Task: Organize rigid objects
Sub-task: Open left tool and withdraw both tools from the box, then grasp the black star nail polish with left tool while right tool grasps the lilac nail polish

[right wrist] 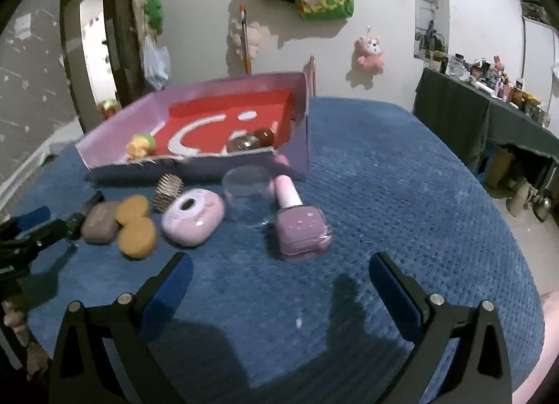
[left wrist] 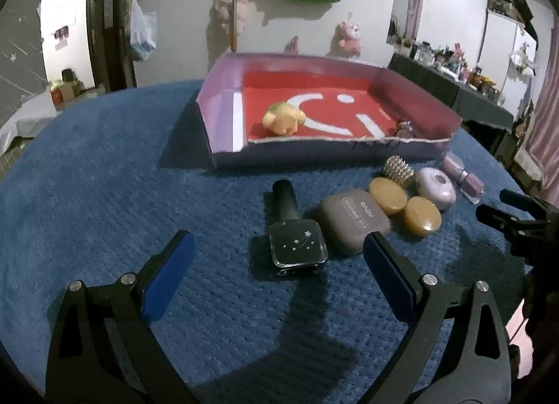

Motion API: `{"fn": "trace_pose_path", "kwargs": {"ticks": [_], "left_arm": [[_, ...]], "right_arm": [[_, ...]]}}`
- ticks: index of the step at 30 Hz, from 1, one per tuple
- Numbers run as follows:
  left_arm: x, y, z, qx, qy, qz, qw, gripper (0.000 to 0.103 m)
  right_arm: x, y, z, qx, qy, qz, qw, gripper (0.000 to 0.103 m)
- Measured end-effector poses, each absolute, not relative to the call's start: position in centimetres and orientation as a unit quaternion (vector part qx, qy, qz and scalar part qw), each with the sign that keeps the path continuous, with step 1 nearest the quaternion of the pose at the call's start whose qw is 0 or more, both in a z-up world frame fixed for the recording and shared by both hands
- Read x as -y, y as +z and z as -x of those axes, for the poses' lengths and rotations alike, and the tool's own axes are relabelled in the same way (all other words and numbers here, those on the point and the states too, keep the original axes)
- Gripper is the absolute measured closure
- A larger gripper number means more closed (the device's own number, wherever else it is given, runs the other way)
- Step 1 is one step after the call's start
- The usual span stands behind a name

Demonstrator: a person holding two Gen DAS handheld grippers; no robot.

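A shallow purple box with a red floor (left wrist: 223,114) (right wrist: 300,145) stands on the blue cloth. It holds a yellow toy (left wrist: 282,119) (right wrist: 140,145) and small brown items (right wrist: 251,140). In front lie a dark nail polish bottle (left wrist: 295,233), a grey case (left wrist: 353,220) (right wrist: 100,222), two tan discs (left wrist: 405,203) (right wrist: 135,226), a spiked gold roller (left wrist: 398,168) (right wrist: 168,187), a lilac oval case (left wrist: 435,184) (right wrist: 194,217) and a purple nail polish bottle (left wrist: 464,177) (right wrist: 300,226). My left gripper (left wrist: 279,250) is open and empty just before the dark bottle. My right gripper (right wrist: 279,267) is open and empty before the purple bottle.
A clear round lid or cup (right wrist: 248,182) lies by the box's front. The blue cloth (left wrist: 104,177) (right wrist: 401,177) covers the whole table. A dark side table with bottles (right wrist: 489,107) stands to the right. Toys and a bag hang on the back wall.
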State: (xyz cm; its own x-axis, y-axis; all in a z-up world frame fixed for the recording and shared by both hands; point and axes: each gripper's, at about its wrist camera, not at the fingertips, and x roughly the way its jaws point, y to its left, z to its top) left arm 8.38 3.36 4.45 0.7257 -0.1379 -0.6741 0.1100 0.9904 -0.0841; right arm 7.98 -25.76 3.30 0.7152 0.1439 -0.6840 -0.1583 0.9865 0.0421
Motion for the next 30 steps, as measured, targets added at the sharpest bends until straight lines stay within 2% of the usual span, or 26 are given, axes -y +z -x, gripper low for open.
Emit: {"fn": "trace_pose_path", "kwargs": {"ticks": [5,8,10,11,12,16,19,20,21,22,23,24,30], "left_arm": [[-3.8,4.1,-9.0,-0.387,-0.067,0.021,0.919,0.005],[-3.9,3.8,-9.3,-0.398,-0.068,0.02,0.915,0.006],[-4.0,3.6,-9.7,-0.408,-0.069,0.022,0.91,0.015],[-4.1,3.5,-9.8,-0.412,-0.069,0.02,0.908,0.023],[-4.0,3.5,-10.1,-0.417,-0.068,0.019,0.906,0.026],[-4.2,3.4,-10.6,-0.423,-0.08,0.028,0.902,0.03],[-3.9,3.5,-10.9,-0.424,-0.089,0.028,0.901,0.04],[-3.9,3.6,-11.1,-0.423,-0.093,0.03,0.901,0.046],[-3.8,3.6,-11.2,-0.422,-0.097,0.031,0.901,0.049],[-3.8,3.6,-11.4,-0.422,-0.1,0.034,0.901,0.051],[-3.8,3.6,-11.6,-0.421,-0.1,0.038,0.901,0.053],[-3.8,3.6,-11.7,-0.42,-0.103,0.043,0.901,0.06],[-3.3,3.8,-12.3,-0.419,-0.099,0.033,0.902,0.06]], "right_arm": [[27.0,3.5,-10.2,-0.415,0.105,0.008,0.904,0.001],[27.3,3.8,-11.1,-0.419,0.109,0.024,0.901,0.008],[27.3,3.6,-11.8,-0.429,0.112,0.031,0.896,0.016],[27.2,3.5,-12.2,-0.433,0.112,0.032,0.894,0.019],[27.2,3.2,-12.5,-0.441,0.11,0.035,0.89,0.025],[27.0,3.2,-13.0,-0.437,0.114,0.047,0.891,0.032],[26.8,3.1,-13.3,-0.429,0.119,0.056,0.893,0.04],[26.8,3.1,-13.3,-0.428,0.122,0.057,0.894,0.043],[26.8,3.1,-13.4,-0.424,0.125,0.058,0.895,0.05],[26.7,3.2,-13.5,-0.423,0.131,0.058,0.894,0.062],[26.5,3.3,-13.6,-0.422,0.137,0.06,0.894,0.065],[26.3,3.3,-13.5,-0.419,0.137,0.07,0.895,0.065],[26.2,3.3,-13.4,-0.416,0.138,0.069,0.896,0.065]]}}
